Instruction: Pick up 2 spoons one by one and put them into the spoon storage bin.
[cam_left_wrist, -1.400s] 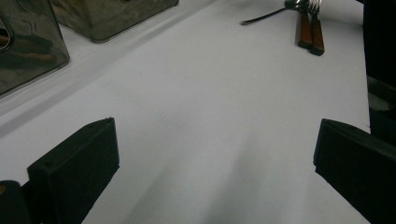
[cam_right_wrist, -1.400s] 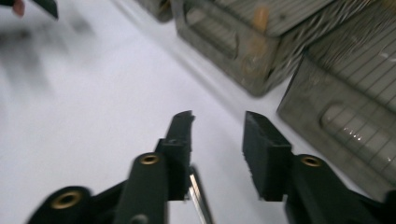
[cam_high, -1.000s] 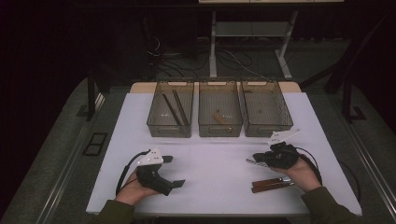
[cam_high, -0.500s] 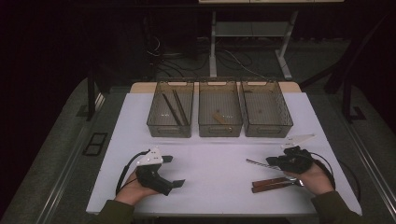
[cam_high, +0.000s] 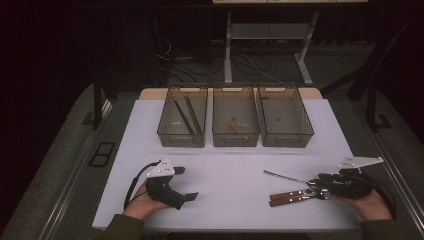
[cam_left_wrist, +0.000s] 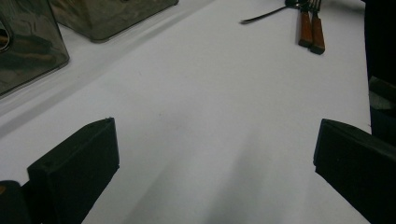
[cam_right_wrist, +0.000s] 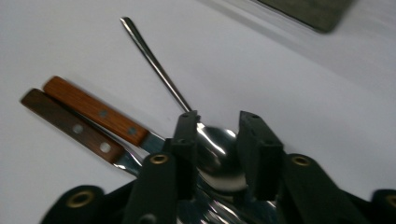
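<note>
Our right hand-held gripper (cam_right_wrist: 215, 140) has dropped low to the table (cam_high: 230, 170) at the lower right of the high view, jaws narrowed either side of the spoon (cam_right_wrist: 219, 156) bowl but not visibly clamped. A second ago it sat higher and further in, so we judge a pick-up is starting (likely for sorting into the bins (cam_high: 235, 119) at upper centre). The two wood-handled pieces (cam_right_wrist: 88, 122) lie just left of the spoon, their heads hidden under the jaws. Our left hand-held gripper (cam_high: 181, 184) rests wide open at lower left, unmoved.
</note>
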